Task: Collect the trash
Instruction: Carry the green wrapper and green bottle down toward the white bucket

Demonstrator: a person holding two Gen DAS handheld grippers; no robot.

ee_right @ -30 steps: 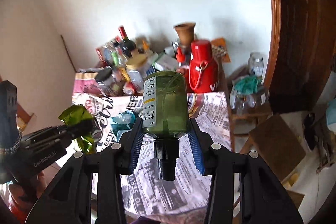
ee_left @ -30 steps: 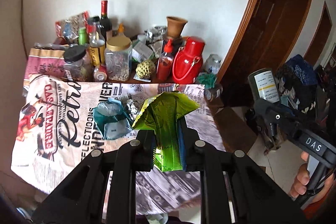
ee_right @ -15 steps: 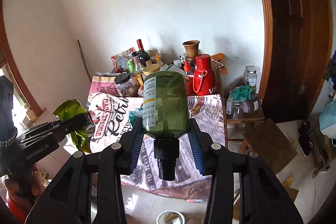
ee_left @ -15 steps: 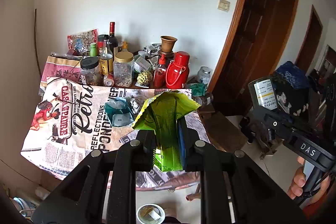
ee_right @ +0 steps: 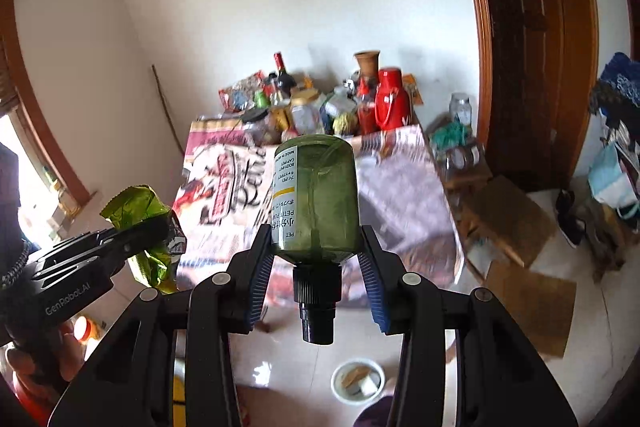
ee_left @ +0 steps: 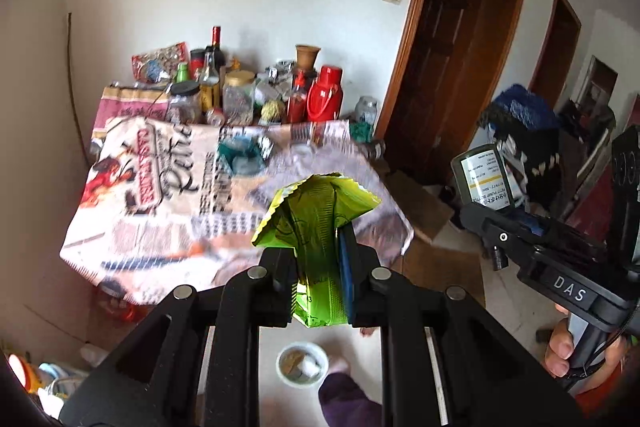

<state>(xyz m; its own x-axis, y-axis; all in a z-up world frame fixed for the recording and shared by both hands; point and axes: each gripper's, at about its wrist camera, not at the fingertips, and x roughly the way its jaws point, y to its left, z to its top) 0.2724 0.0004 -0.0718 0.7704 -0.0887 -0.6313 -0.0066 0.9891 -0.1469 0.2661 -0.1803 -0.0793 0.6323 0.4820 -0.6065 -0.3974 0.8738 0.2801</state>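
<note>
My left gripper (ee_left: pixel 318 255) is shut on a crumpled green wrapper (ee_left: pixel 316 215), whose top flares out above the jaws. In the right wrist view that wrapper (ee_right: pixel 138 207) shows at the left in the other gripper (ee_right: pixel 148 227). My right gripper (ee_right: pixel 316 247) is shut on a dark green plastic bottle (ee_right: pixel 318 195), held upside down with its black neck pointing toward the camera. The same bottle (ee_left: pixel 484 175) appears at the right of the left wrist view. Both grippers hang in the air well back from the table (ee_left: pixel 160 211), above the floor.
The table wears a printed newspaper-style cloth (ee_right: pixel 224 187), with jars, bottles and a red thermos (ee_right: pixel 390 105) crowded at its far end and a teal wrapper (ee_left: pixel 240 155) lying mid-table. A small white bin (ee_right: pixel 357 381) with scraps stands on the tiled floor below. Cardboard (ee_right: pixel 516 223) lies by the wooden door (ee_right: pixel 536 47).
Both grippers have pulled back from the table with their loads still held. The table now looks smaller and farther, and the floor and white bin have come into view.
</note>
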